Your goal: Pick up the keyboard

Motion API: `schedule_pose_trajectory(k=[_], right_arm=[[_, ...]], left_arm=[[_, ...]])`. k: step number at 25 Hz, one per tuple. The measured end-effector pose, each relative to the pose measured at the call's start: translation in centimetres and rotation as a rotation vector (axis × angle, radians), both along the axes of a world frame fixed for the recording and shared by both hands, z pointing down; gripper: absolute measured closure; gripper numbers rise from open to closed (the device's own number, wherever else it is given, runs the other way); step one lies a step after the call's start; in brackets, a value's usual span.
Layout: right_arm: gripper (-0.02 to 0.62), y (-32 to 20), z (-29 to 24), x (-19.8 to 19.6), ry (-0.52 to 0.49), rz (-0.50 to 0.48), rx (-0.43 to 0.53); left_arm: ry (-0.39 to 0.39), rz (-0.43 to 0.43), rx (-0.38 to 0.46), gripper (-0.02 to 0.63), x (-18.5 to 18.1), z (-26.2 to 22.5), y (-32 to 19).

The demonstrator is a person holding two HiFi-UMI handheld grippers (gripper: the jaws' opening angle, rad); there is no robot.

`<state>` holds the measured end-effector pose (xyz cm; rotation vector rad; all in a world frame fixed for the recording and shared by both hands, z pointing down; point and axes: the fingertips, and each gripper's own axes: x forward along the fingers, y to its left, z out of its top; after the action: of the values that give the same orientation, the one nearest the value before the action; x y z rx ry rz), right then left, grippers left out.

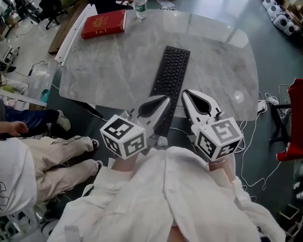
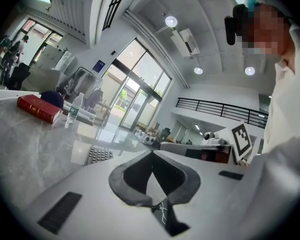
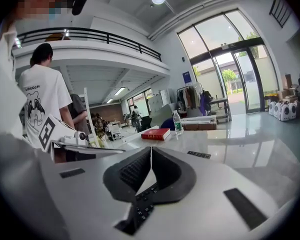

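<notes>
Left claw (image 1: 165, 100): pressed together, its tips meeting with nothing between them in the left gripper view (image 2: 151, 153). It points away from the person, over the near end of the keyboard (image 1: 171, 74) at the near edge of the table (image 1: 217, 59).
Right claw (image 1: 186, 93): also pressed together and empty, its tips touching in the right gripper view (image 3: 151, 149). It sits just to the right of the left claw, beside the keyboard's right edge, and keys show through the gap under its jaws.
Keyboard: black and flat on the table. It runs lengthways from the middle towards the person, and its near end passes under the left claw.
Contact: no view shows whether either claw touches the keyboard.
Table: pale marbled top with rounded corners.
Red book (image 1: 104, 23): lies flat near the far left corner, well apart from the keyboard.
Water bottle (image 1: 140, 3): stands upright at the far edge, just right of the book.
Marker cubes: one on each claw, left (image 1: 123, 136) and right (image 1: 219, 137), close to the person's white sleeves (image 1: 156, 195).
Bystanders: one sits to the left of the table in light trousers (image 1: 60, 158). The right gripper view shows another standing in a white printed T-shirt (image 3: 42, 96).
</notes>
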<state>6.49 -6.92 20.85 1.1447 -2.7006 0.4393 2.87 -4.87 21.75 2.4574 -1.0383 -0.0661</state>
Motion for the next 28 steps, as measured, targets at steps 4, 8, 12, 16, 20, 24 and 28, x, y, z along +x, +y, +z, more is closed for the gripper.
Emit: schedule_pose_trajectory(k=[4,8,12,16,20,24,28], right_arm=[[0.566,0.0,0.6,-0.2,-0.009,-0.012,-0.017],[0.566,-0.2,0.7,-0.2,-0.012,-0.009,-0.024],[0.566,-0.6,1.2,0.3,-0.011,0.011,-0.039],[0.566,-0.6,1.6,-0.1,-0.012,0.018,-0.056],[0.566,-1.1,1.8,-0.9,-0.021,0.034,-0.076],[0.566,-0.6,2.5,-1.6,-0.023,0.047,-0.109],[0.566,-0.5,3.4,-2.0,-0.009,0.058,-0.14]], left_arm=[[-0.011,-0.019,-0.022,0.592,-0.5,0.6,0.0],[-0.016,-0.027,-0.043,0.592,-1.1,1.2,-0.1],[-0.032,-0.026,-0.057,0.592,-1.5,1.9,-0.2],[-0.028,-0.018,-0.079,0.592,-2.0,2.3,-0.5],[-0.017,0.014,-0.095,0.592,-2.6,2.2,-1.0],[-0.025,0.064,-0.138,0.592,-3.0,3.2,-0.3],[-0.029,0.08,-0.169,0.592,-3.4,4.0,-0.5]])
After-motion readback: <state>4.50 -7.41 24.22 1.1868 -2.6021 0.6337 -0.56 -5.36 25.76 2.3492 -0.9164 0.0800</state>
